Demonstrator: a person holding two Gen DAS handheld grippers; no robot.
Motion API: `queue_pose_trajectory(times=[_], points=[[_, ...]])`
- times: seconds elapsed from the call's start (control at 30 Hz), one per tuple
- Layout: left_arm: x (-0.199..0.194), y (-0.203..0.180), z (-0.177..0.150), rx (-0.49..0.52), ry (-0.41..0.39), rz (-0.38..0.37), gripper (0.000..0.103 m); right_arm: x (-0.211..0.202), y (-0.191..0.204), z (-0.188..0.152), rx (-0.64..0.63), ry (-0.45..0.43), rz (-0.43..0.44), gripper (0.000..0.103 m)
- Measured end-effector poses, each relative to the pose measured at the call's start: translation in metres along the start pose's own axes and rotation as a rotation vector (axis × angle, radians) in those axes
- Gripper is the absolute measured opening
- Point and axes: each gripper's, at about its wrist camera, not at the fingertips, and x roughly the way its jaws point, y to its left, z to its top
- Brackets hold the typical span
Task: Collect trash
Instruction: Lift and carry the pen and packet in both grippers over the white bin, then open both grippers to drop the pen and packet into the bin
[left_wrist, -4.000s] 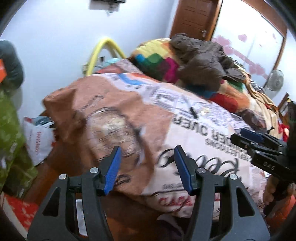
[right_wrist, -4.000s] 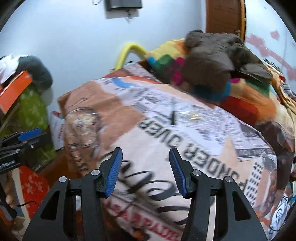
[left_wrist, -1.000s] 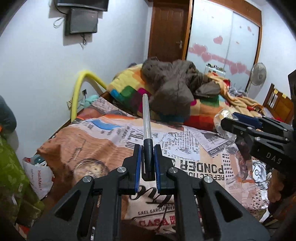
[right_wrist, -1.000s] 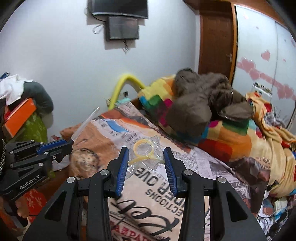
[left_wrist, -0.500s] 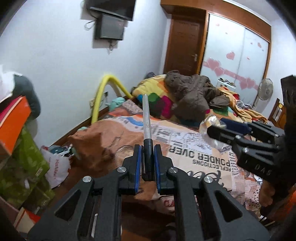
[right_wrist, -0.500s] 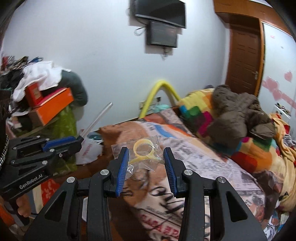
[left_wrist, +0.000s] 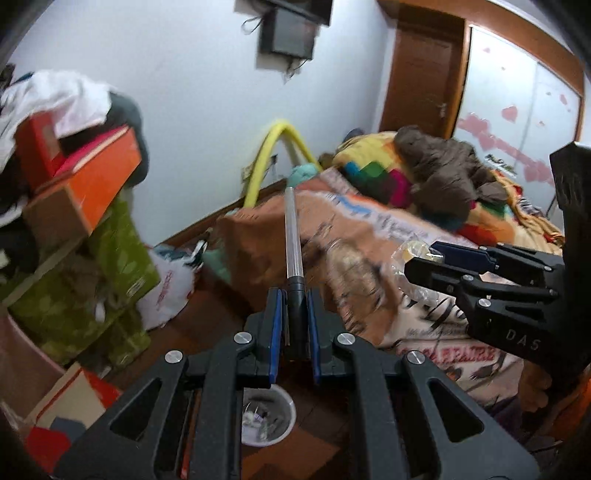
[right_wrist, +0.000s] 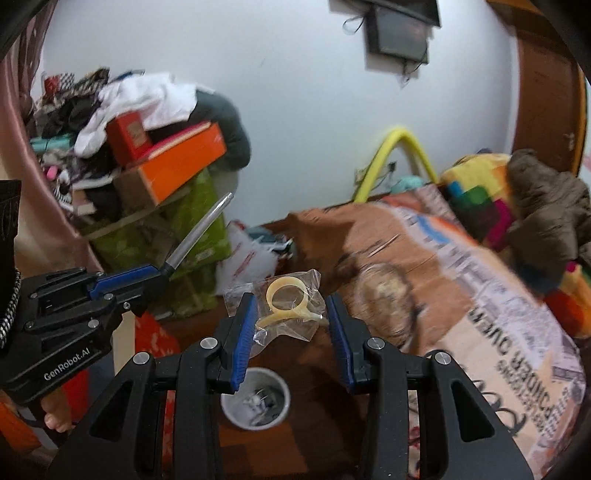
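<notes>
On your left, left gripper (left_wrist: 291, 325) is clamped nearly shut on the clear tube (left_wrist: 293, 240); right gripper (right_wrist: 291, 325) is partly open, pinching the plastic packet (right_wrist: 284, 306). Transport step: both over the small bin (right_wrist: 255, 398) on the floor. Next: centre, then release.

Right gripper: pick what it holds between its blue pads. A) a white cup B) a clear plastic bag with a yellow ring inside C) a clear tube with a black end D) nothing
B: in the right wrist view the right gripper has a clear plastic bag with a yellow ring inside between its pads; the tube is in the left gripper.
</notes>
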Motion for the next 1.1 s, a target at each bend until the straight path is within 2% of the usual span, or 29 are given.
queue_pose_trajectory(times=[0.3,0.4,0.57,0.87,1.1], points=[[0.048,0.059,-0.064,-0.149,0.136,0.03,0.012,0.063,0.02,-0.036,0.001,0.173,0.055,0.036],[0.068,0.071,-0.088,-0.149,0.172,0.089,0.012,0.083,0.021,-0.049,-0.003,0.232,0.055,0.036],[0.1,0.084,-0.125,-0.154,0.257,0.117,0.012,0.118,0.022,-0.074,0.01,0.337,0.055,0.036],[0.154,0.091,-0.188,-0.196,0.43,0.069,0.012,0.173,0.025,-0.115,0.021,0.506,0.076,0.036],[0.185,0.097,-0.225,-0.266,0.542,0.042,0.012,0.201,0.033,-0.125,-0.005,0.564,0.091,0.036]])
